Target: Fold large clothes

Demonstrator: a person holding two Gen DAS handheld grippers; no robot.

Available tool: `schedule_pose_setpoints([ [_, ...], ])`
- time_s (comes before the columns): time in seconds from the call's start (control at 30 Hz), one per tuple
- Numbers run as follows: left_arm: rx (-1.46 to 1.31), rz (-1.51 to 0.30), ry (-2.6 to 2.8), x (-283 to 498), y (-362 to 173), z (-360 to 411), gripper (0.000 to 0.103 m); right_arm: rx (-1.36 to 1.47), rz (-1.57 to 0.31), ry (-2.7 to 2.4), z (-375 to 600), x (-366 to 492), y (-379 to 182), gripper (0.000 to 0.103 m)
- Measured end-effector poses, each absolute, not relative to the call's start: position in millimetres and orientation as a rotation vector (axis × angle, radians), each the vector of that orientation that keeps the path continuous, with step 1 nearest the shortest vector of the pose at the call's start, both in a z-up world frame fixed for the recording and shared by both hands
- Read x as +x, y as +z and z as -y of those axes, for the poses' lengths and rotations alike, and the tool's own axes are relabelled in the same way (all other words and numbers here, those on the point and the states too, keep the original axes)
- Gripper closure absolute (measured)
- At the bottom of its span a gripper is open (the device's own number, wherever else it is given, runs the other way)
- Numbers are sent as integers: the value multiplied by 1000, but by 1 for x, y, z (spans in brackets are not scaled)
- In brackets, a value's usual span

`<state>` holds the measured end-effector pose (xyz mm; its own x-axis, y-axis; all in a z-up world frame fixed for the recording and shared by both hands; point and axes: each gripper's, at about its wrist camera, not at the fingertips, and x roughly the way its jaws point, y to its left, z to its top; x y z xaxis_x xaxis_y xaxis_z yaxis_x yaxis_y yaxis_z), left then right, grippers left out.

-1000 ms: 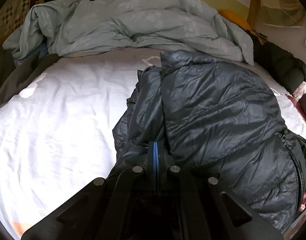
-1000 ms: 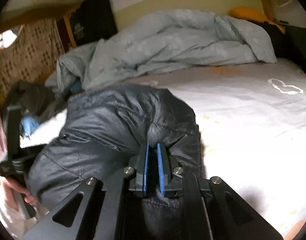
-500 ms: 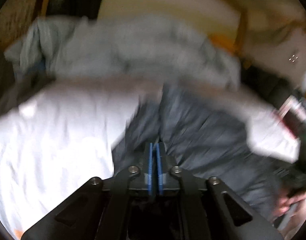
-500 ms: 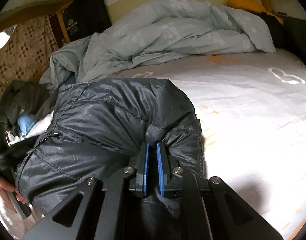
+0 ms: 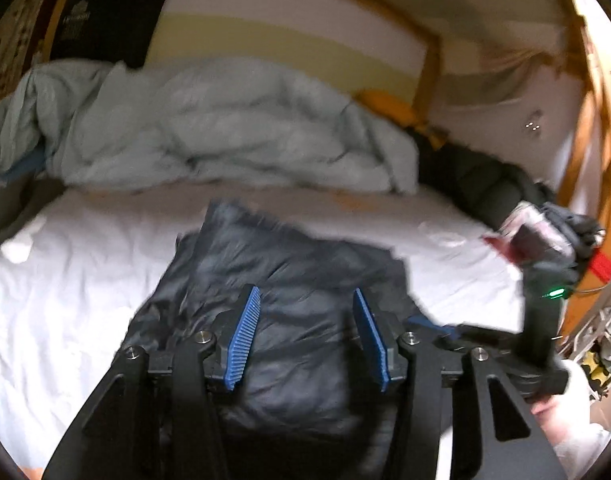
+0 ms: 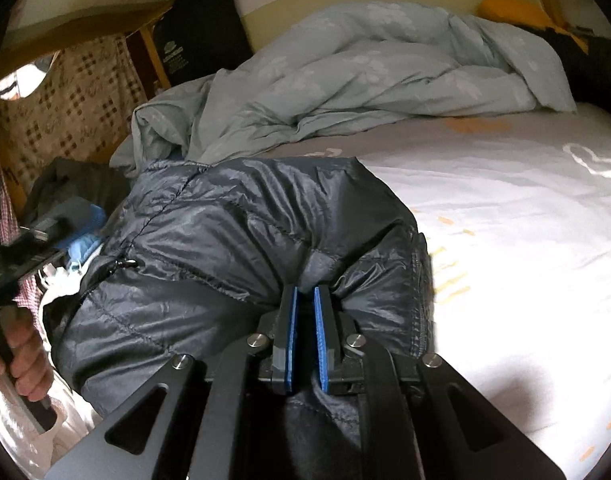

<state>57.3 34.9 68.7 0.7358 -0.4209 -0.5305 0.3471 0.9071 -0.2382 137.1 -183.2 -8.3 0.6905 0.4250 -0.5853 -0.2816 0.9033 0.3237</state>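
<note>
Your left gripper (image 5: 305,336) had just been opening, nothing between its pads. The down jacket (image 6: 233,248) lay bundled near the bed's (image 6: 505,220) front edge, directly below it. Your right gripper (image 6: 304,336) pinched the jacket's hem.

Each gripper (image 5: 307,336) is matte black with ribbed blue pads (image 5: 241,340), silver screws (image 6: 257,340) and cut-out side arms. One handle carries a green light (image 5: 555,293). A white sleeve (image 5: 577,432) shows.
</note>
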Motion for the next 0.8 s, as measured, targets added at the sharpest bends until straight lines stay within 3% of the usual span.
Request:
schedule_pose_setpoints([
  [0.2, -87, -740, -238, 79, 33, -42, 52, 289, -665, 390, 200, 131, 1, 91],
  [0.23, -91, -755, -234, 79, 31, -43, 51, 303, -642, 378, 204, 126, 6, 77],
  [0.27, -88, -770, -237, 79, 29, -43, 51, 299, -623, 367, 207, 121, 10, 48],
  [0.3, -80, -778, -238, 77, 28, -45, 49, 287, -606, 350, 209, 117, 13, 30],
  [0.33, -73, -775, -232, 75, 29, -44, 46, 270, -584, 331, 211, 112, 16, 21],
  [0.4, -75, -765, -218, 70, 32, -45, 41, 239, -585, 313, 213, 108, 17, 21],
  [0.53, -156, -779, -214, 69, 39, -54, 17, 272, -649, 315, 219, 114, 9, 21],
  [0.8, -224, -779, -218, 52, 32, -64, 5, 437, -740, 351, 233, 126, -8, 18],
])
